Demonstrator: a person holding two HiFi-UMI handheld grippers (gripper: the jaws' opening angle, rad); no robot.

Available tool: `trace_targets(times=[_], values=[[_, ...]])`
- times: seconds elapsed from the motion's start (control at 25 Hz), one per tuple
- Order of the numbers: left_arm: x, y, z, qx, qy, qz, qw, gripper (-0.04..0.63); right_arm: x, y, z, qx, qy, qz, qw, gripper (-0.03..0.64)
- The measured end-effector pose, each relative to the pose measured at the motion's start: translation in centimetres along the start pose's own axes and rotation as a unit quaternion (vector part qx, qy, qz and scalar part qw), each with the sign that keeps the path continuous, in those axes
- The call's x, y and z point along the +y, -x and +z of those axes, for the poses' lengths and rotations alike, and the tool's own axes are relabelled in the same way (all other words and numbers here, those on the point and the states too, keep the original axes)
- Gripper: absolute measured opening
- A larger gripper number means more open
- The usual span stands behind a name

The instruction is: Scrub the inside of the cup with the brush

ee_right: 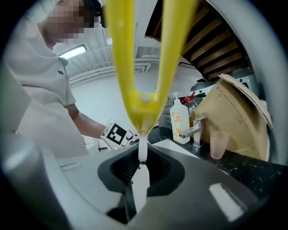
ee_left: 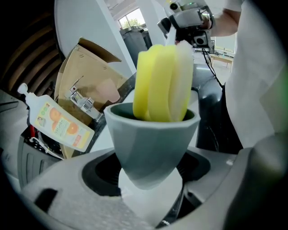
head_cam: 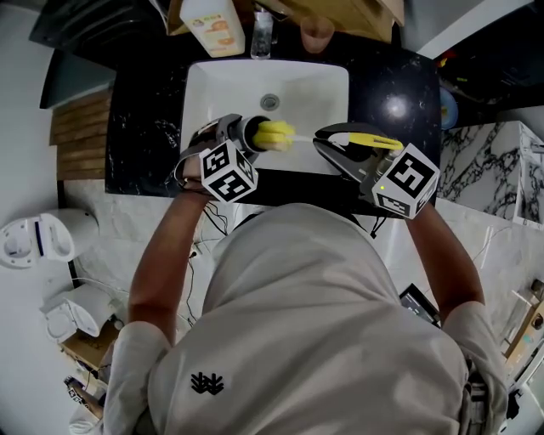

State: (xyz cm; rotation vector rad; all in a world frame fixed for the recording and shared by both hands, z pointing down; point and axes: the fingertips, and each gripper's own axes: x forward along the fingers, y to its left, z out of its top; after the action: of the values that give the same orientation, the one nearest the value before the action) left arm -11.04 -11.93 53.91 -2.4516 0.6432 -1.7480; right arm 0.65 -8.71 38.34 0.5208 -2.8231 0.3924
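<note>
The grey cup [ee_left: 150, 143] is held up over the white sink [head_cam: 212, 93], not resting on anything. Its mouth is tipped towards the other hand, which I take to be so the brush [ee_left: 162, 83] can go straight in and any drips fall into the basin. The left gripper [ee_left: 150, 179] has it by the narrow lower body, jaws a fair way apart and pressed on either side of the base. That low hold leaves the rim free all the way round.

The brush's yellow sponge head sits partly inside the cup, with most of it standing proud of the rim, so the scrubbing looks under way rather than finished. The right gripper [ee_right: 141, 170] holds the brush at the far end of its handle [ee_right: 144, 54], jaws nearly together on the thin white stem below the yellow fork. A grip that far back gives reach into the cup, though I'd guess the thin stem could twist in it if the sponge is pushed hard.

Around them is the black stone counter [head_cam: 144, 127]. Along its back edge are a soap bottle [head_cam: 212, 24], the tap [ee_right: 193, 132] and a pink tumbler [ee_right: 218, 143], with brown cardboard [ee_right: 234, 117] propped behind, all well apart from the cup and brush
</note>
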Motion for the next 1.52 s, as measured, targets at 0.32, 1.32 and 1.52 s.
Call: trace_targets(times=[0.32,1.32,1.52], values=[[-1.3,-0.1,1.3,0.003,-0.039,-0.016,0.9991,0.36,1.6,-4.0,0.3,0.005,0.038,0.034,0.999,0.051],[-1.3,-1.4,-0.3,0.052,-0.057,-0.009,0.997,0.359,-0.7,-2.1,-2.6,0.056,0.053,0.011,0.997,0.052],[-1.1,-1.3,-0.3,0.041,-0.027,-0.017,0.9986,0.359,-1.0,-0.2,-1.8,0.03,0.02,0.005,0.999,0.051]])
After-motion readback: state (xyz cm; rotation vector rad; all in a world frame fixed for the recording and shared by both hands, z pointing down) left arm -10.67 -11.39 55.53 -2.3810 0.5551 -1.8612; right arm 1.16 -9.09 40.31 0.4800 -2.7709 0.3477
